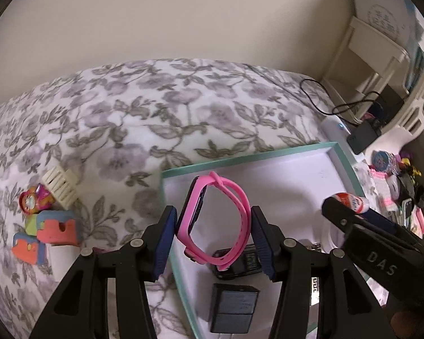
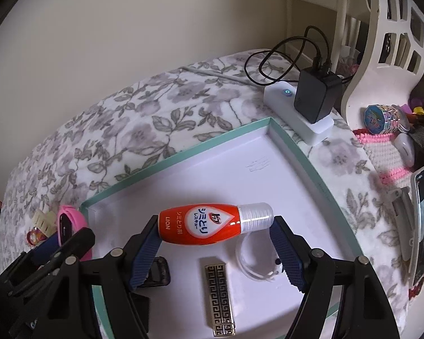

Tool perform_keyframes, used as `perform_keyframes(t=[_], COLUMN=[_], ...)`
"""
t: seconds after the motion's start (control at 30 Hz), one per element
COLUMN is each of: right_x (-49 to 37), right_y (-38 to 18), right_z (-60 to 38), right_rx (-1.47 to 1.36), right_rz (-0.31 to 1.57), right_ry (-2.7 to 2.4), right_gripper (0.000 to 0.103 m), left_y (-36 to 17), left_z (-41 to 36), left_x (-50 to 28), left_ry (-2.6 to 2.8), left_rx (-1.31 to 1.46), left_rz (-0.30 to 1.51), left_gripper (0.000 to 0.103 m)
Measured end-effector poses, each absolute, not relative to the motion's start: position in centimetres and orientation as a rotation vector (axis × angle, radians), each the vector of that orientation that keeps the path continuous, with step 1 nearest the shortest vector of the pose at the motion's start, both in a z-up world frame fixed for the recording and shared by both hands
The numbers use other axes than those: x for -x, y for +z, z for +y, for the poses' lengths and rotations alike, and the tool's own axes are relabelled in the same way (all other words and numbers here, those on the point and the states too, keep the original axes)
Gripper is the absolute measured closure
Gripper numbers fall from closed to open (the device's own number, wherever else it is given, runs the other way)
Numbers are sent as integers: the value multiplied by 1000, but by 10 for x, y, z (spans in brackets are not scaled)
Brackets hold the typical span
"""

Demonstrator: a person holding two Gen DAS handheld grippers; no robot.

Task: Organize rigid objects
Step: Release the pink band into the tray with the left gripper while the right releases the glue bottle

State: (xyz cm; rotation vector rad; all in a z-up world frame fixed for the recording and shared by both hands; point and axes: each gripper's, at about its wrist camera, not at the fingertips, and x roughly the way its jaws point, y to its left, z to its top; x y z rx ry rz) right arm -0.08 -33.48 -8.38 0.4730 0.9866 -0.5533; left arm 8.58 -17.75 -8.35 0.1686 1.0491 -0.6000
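In the left wrist view, the left gripper [image 1: 213,223] clamps a pink watch [image 1: 212,220] between its blue pads, held above the near left corner of a teal-rimmed tray [image 1: 344,152]. Below the jaws a dark charger [image 1: 231,310] lies in the tray.

In the right wrist view, the right gripper [image 2: 214,245] grips an orange bottle [image 2: 209,223] end to end, crosswise between the jaws, over the tray [image 2: 166,161]. A patterned metal bar [image 2: 219,299] lies below the jaws.

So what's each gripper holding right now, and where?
Left gripper: pink watch, jaws across its band loop. Right gripper: orange bottle, end to end.
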Motion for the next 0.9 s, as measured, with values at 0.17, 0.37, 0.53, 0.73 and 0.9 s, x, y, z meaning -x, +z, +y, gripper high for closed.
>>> perform_keyframes(t=[0.17, 0.37, 0.53, 0.73, 0.9], right_x=[1, 0, -1, 0, -2], right_y=[-88, -93, -95, -96, -99], right_z=[-333, -331, -331, -331, -330], right_rx=[-467, -458, -459, -463, -445], right_rz=[1005, 1026, 1033, 1038, 1051], right_ry=[-552, -550, -546, -547, -554], right_gripper=[24, 24, 24, 24, 23], left_y=[-87, -95, -99, -100, -99], left_z=[-182, -180, -181, -179, -175], left_x=[-82, -83, -82, -82, -85], left_ry=[-612, -605, -595, -588, -569], left_rx=[-190, -201, -219, -217, -206], left_rz=[1044, 1057, 1062, 1062, 1068], left_gripper=[49, 49, 49, 37, 34])
